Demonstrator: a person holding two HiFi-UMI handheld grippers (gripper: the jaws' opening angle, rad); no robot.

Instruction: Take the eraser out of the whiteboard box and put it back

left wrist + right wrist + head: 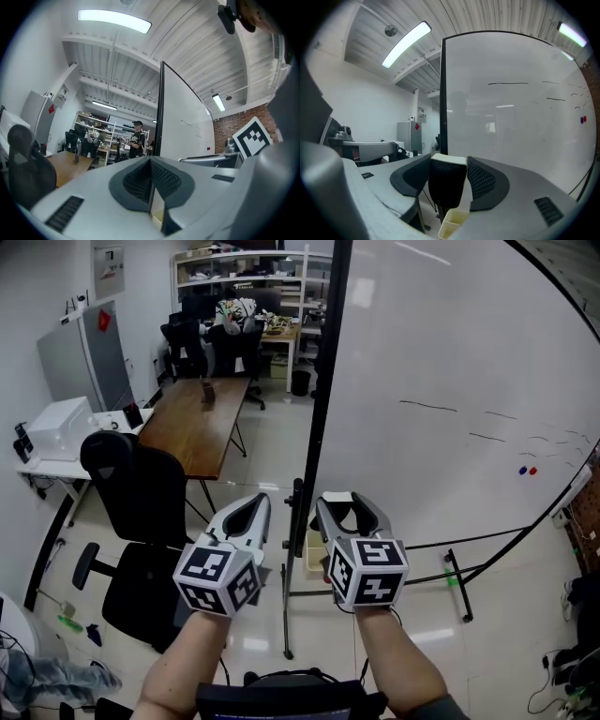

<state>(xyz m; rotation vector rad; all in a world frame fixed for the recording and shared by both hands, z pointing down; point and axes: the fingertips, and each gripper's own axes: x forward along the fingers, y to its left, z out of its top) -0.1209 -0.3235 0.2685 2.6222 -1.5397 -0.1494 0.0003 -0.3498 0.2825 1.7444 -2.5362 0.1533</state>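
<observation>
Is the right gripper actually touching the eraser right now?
Touching. The right gripper view shows the eraser clamped between the two pads of the right gripper, with no gap on either side.

A pale, glossy tiled floor (272, 451) carries everything. On it stands a long brown wooden table (192, 427) with one small dark object (207, 392) upright near its far end. At the left edge is a white desk (47, 470), and a white boxy machine (58, 426) rests on it. Two black office chairs stand on the tiles – one (136, 521) just beside the table's near end, another (183, 343) past its far end. The whiteboard stand's black feet (286, 648) rest on the floor, with a cream box (313, 554) low beside the post – whether it touches the tiles cannot be told. A black bin (300, 382) stands near the back shelving (239, 268), whose shelves are crowded.
</observation>
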